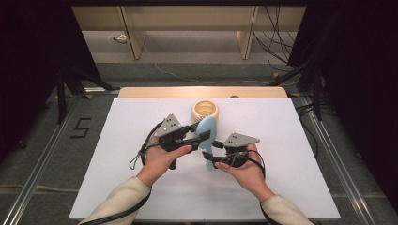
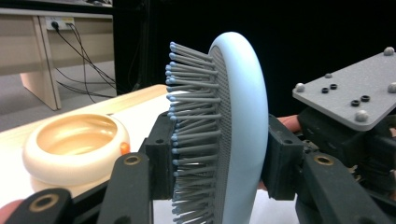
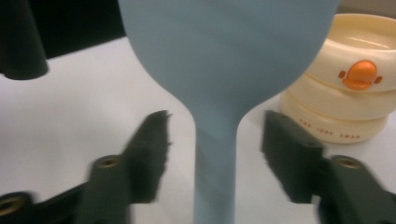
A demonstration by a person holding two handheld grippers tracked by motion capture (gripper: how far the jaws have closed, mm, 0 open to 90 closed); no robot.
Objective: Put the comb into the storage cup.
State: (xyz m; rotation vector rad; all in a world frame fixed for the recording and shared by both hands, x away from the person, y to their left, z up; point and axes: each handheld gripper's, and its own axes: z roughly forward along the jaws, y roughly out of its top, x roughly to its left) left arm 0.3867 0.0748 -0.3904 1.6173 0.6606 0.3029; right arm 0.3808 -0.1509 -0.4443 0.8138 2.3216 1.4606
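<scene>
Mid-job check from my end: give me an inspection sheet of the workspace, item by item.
Surface: white table top, wooden strip along its far edge.
Job's things: light blue hairbrush, held off the table; its handle runs between the right jaws.
Clutter: cream ring-shaped tub with an orange mark, standing on the table behind the brush.
Grippers: left hand-held gripper shut on the brush head, one pad on the bristles, one on the back. Right hand-held gripper open, pads clear of the handle on both sides.
Cables: black cable looping from the left gripper; more cables on the floor beyond the table.
Surroundings: wooden furniture legs, grey floor, black curtains.
</scene>
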